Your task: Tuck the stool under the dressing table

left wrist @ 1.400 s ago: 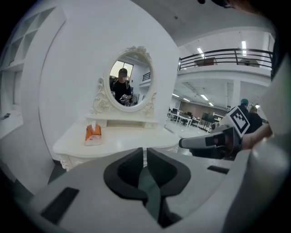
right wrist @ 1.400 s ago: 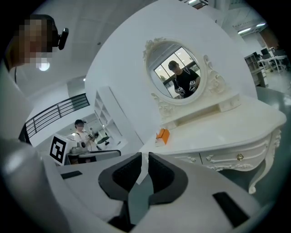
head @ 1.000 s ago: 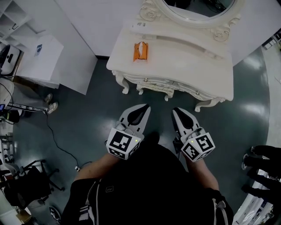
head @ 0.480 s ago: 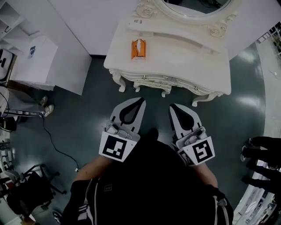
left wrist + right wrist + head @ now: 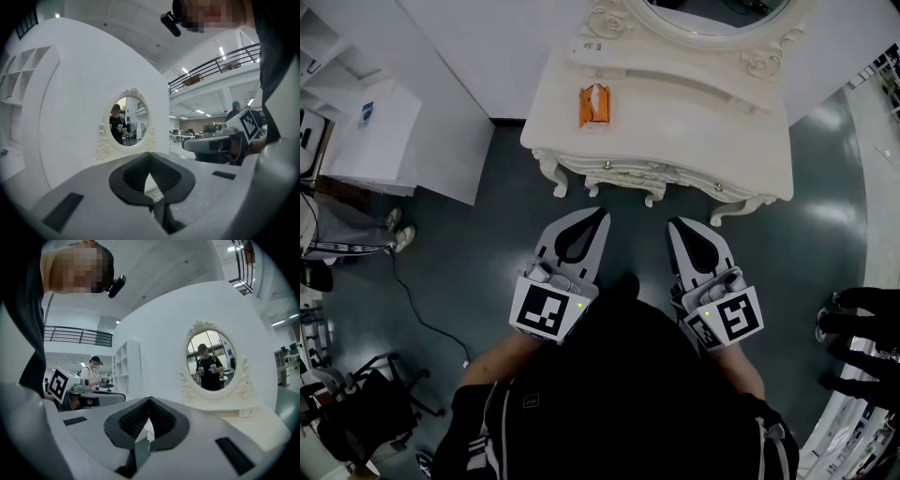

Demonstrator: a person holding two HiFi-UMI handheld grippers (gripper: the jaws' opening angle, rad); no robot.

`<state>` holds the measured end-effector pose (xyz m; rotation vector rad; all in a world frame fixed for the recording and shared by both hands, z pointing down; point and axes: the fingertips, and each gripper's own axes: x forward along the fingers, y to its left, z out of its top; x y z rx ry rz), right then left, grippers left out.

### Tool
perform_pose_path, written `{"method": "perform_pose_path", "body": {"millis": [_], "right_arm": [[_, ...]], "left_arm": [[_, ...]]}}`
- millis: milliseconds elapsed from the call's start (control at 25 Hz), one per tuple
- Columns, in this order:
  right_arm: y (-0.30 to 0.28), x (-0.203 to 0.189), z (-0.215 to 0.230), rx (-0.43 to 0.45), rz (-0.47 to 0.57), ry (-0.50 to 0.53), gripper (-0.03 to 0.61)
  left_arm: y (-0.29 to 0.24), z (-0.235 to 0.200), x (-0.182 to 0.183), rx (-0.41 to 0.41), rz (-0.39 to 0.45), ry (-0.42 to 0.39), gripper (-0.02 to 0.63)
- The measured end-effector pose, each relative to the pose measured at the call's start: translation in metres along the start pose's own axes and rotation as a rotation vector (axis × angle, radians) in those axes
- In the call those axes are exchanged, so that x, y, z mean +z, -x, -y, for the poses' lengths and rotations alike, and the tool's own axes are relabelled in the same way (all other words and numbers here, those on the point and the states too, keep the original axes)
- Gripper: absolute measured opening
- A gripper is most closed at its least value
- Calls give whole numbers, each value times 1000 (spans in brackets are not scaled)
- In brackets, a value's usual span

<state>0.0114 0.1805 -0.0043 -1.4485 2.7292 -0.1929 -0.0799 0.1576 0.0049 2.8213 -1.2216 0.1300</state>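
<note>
The white dressing table stands against the wall at the top of the head view, its oval mirror at the back. No stool shows in any view. My left gripper and right gripper are held side by side over the dark floor, just short of the table's front legs, both pointing at it. Each is shut with nothing between its jaws. In the left gripper view the shut tips face the mirror. The right gripper view shows its shut tips below the mirror.
An orange tissue box lies on the tabletop's left side. A white cabinet stands at the left, with a cable and black equipment on the floor below it. Someone's dark shoes are at the right edge.
Both grippers have come up toward the camera and look larger. The right one has rolled a little. The table sits slightly higher in the head view.
</note>
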Motion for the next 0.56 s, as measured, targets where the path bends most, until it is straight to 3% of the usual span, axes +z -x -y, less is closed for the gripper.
{"method": "perform_pose_path", "body": {"millis": [560], "right_arm": [[-5,-7,-4,9,-15,-6,18]], "left_arm": [[2,-3,-12,-14,-48,15,5]]}}
